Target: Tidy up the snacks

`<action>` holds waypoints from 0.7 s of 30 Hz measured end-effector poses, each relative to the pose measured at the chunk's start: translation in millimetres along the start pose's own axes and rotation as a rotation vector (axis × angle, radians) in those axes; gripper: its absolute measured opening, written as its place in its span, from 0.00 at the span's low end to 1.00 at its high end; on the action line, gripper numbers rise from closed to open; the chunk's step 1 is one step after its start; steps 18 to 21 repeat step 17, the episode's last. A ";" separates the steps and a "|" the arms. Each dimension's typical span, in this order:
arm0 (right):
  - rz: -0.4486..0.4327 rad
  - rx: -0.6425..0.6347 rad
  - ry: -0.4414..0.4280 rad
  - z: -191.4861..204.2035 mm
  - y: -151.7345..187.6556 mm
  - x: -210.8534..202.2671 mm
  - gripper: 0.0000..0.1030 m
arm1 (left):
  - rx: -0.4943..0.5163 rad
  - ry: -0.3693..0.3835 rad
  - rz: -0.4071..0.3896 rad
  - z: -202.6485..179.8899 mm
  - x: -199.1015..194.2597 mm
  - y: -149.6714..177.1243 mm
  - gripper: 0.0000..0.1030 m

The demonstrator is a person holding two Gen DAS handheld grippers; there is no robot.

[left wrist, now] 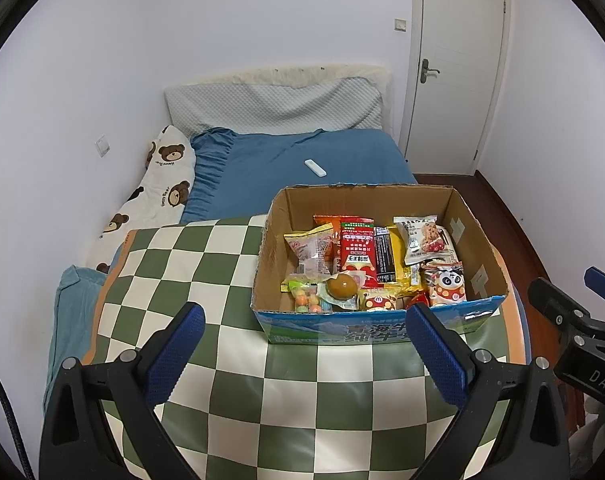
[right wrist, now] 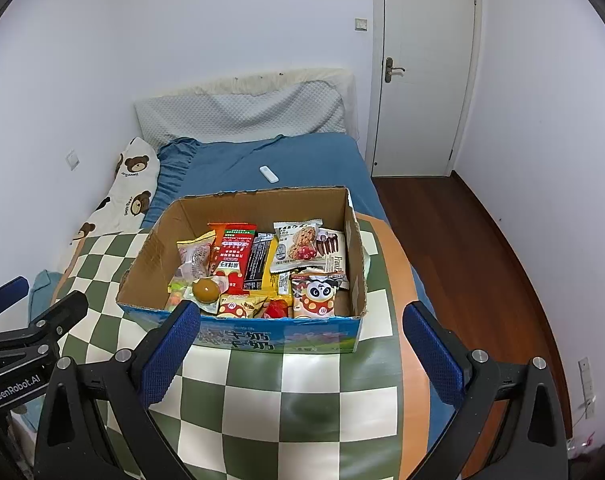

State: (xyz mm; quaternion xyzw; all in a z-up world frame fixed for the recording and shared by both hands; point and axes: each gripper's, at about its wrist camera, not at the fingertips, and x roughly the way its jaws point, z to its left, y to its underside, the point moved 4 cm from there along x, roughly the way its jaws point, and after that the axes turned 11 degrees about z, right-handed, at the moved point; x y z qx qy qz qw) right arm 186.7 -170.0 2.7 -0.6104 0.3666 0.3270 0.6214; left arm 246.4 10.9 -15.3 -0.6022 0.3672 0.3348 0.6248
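Inside box [left wrist: 478,236], snacks [left wrist: 356,256] (tools apart)

Both claws hang side by side at about the same height — the left claw [left wrist: 304,354] with its blue-padded fingers [left wrist: 438,354] spread wide and empty, the right claw [right wrist: 302,354] likewise agape, gripping nothing

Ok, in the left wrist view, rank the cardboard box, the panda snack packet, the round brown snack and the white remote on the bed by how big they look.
1. cardboard box
2. panda snack packet
3. and 4. round brown snack and white remote look alike; the remote lies farther away, so that order is unsure.
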 end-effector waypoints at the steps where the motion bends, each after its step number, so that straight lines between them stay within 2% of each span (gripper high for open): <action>1: 0.000 -0.001 0.001 0.0 -0.1 0.1 1.00 | 0.000 0.001 0.000 -0.2 0.0 0.0 1.00; 21: -0.002 0.001 0.001 -0.5 0.4 -1.9 1.00 | -0.003 0.006 -0.007 -0.2 -2.0 -2.3 1.00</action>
